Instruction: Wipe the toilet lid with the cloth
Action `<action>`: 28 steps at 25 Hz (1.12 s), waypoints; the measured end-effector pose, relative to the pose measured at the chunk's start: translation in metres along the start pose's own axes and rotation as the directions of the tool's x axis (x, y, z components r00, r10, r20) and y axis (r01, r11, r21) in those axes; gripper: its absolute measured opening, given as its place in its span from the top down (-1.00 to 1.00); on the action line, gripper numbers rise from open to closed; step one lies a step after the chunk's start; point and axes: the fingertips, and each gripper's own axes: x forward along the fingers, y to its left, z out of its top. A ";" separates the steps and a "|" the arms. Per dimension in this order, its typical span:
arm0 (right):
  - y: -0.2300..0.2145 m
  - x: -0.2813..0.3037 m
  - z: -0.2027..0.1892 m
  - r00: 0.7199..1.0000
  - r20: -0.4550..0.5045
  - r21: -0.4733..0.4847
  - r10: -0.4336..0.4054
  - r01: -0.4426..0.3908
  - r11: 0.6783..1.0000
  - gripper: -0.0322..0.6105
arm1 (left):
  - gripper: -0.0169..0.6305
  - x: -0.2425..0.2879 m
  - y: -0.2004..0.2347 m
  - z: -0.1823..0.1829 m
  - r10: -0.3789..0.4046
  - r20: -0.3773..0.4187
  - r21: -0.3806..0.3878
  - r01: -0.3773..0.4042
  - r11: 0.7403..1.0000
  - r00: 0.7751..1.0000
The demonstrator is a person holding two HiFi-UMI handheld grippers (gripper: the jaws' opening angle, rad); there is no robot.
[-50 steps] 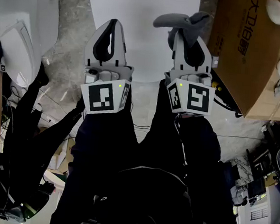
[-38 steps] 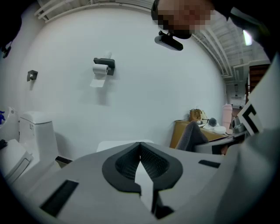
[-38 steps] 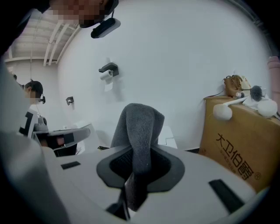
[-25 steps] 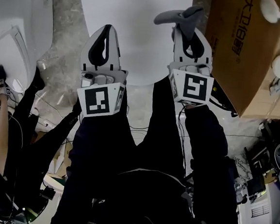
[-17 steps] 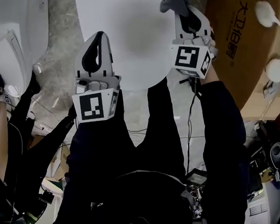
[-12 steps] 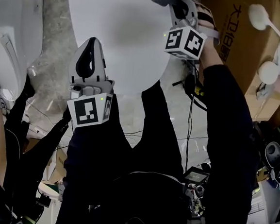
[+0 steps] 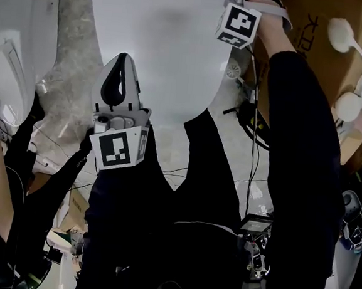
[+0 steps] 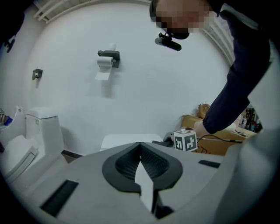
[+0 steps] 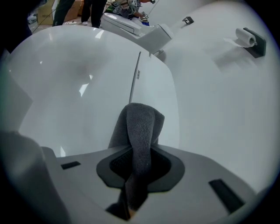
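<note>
Grey fleecy cloth (image 9: 140,131) is clamped between the two jaws of the right hand-held gripper (image 9: 139,151): a thick fold stands up out of the dark pads and bends forward, while the rest trails down behind them. That fold hangs over the far part of the white oval toilet lid (image 9: 74,78), close to the thin seam where the lid meets the back of the toilet; whether the cloth presses on the surface cannot be told. In the head view the right hand-held gripper reaches to the top of the frame at the lid's far right, with only its black-and-white marker cube (image 7: 237,23) and the dark sleeve behind it in sight. The left hand-held gripper (image 7: 121,63) hangs over the lid's near left edge, well apart from the right one, its jaws closed tip to tip with nothing between them. A brown cardboard box (image 7: 303,38) stands just right of the toilet. A second white toilet (image 7: 21,32) stands to the left across a strip of marbled grey floor (image 7: 71,68). On the white wall behind, a grey toilet-roll holder (image 8: 108,58) carries a white roll.
</note>
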 end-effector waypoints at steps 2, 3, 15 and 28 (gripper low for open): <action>0.004 0.005 0.001 1.000 -0.010 -0.005 -0.005 0.005 1.000 0.68 | 0.90 0.001 0.001 -0.001 0.002 -0.004 -0.001 -0.002 1.000 1.000; 0.005 0.006 0.001 1.000 -0.011 -0.001 -0.011 0.011 1.000 0.68 | 0.91 0.001 0.002 -0.002 0.002 -0.006 -0.003 -0.002 1.000 1.000; 0.064 -0.037 0.016 0.998 0.043 0.049 0.048 -0.050 0.998 0.68 | 0.90 -0.002 -0.006 0.001 -0.041 0.005 0.004 0.041 0.999 0.999; 0.178 -0.123 0.036 0.990 0.068 0.046 0.125 -0.129 0.991 0.68 | 0.90 -0.036 -0.011 -0.001 -0.079 0.026 0.018 0.079 0.997 0.997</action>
